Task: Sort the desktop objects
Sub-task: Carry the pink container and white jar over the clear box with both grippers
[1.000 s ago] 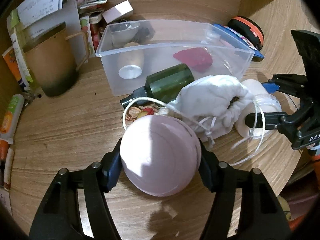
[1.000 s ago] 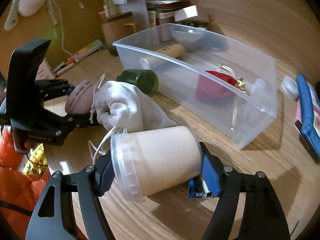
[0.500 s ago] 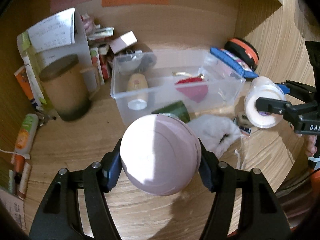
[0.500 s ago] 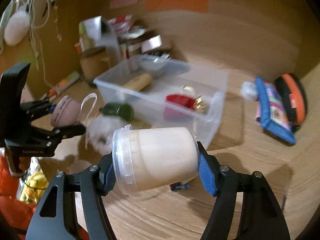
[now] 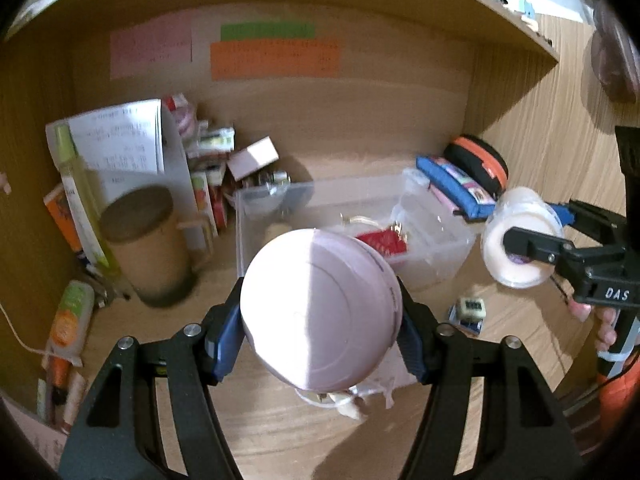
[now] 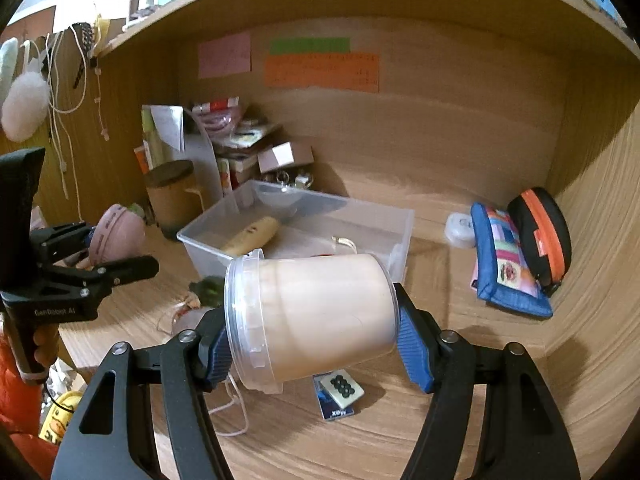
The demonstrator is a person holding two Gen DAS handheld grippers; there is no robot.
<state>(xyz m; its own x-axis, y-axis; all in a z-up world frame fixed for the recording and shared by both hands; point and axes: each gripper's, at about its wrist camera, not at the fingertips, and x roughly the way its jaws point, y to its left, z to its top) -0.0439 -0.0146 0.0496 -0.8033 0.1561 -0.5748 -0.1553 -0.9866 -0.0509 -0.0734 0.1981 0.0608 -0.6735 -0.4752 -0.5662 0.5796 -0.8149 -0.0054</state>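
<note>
The sorting looks partly done, judging by the clear plastic bin (image 6: pixel 304 216) in the middle of the desk: it already holds a tan tube, a red pouch with a gold clasp and a small clear bowl.

Left of the bin, the left gripper (image 5: pixel 320 328) is clenched on a smooth, round, pale pink case (image 5: pixel 320 312), held in the air above the desk; its hard domed shell shows a faint ring on top. Just in front of the bin lie a dark green bottle (image 6: pixel 208 290), a white cloth bag with cords, mostly hidden, and a small flat packet (image 6: pixel 338 394); these seem yet to be sorted.

On the bin's near right side, the right gripper (image 6: pixel 312 344) grasps a cylindrical tub (image 6: pixel 316 316) by its ends, lying sideways, cream-coloured with a translucent ribbed lid.

Right of the bin, a blue fabric pouch (image 6: pixel 508 264) leans on a black oval case (image 6: pixel 540 236) with an orange zip.
</note>
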